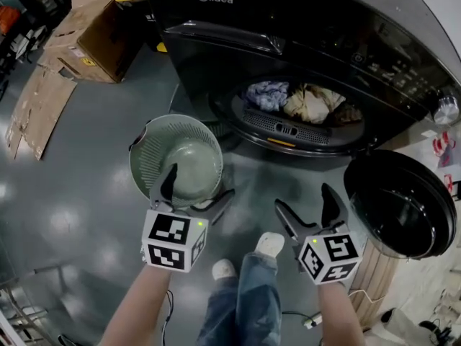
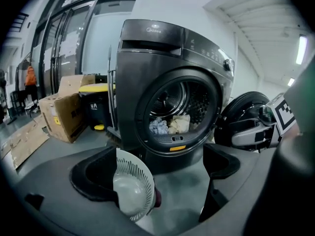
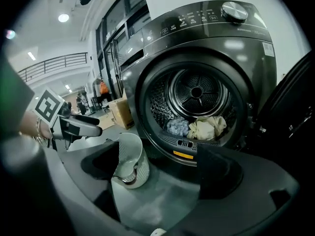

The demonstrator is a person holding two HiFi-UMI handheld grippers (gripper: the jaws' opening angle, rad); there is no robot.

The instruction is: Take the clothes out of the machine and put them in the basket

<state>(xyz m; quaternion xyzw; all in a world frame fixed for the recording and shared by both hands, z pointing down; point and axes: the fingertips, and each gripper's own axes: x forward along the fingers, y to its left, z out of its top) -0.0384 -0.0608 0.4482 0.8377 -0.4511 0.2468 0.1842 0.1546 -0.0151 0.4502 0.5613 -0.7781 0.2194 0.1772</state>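
Observation:
A dark front-loading machine [image 1: 288,34] stands with its round door [image 1: 400,204] swung open to the right. In the drum lie a blue-grey cloth [image 1: 266,94] and a beige cloth [image 1: 313,103]; the right gripper view shows the same blue-grey cloth [image 3: 177,127] and beige cloth [image 3: 209,127]. A pale green slotted basket [image 1: 176,157] sits empty on the floor to the left of the drum opening. My left gripper [image 1: 200,186] hangs open over the basket's near rim. My right gripper [image 1: 302,197] is open too, in front of the drum and short of it. Neither holds anything.
Cardboard boxes [image 1: 94,27] and flattened cardboard [image 1: 36,107] lie at the far left. A yellow-lidded bin [image 2: 96,104] stands beside the machine. The person's shoes [image 1: 270,244] rest on the grey floor between the grippers. The open door takes up the right side.

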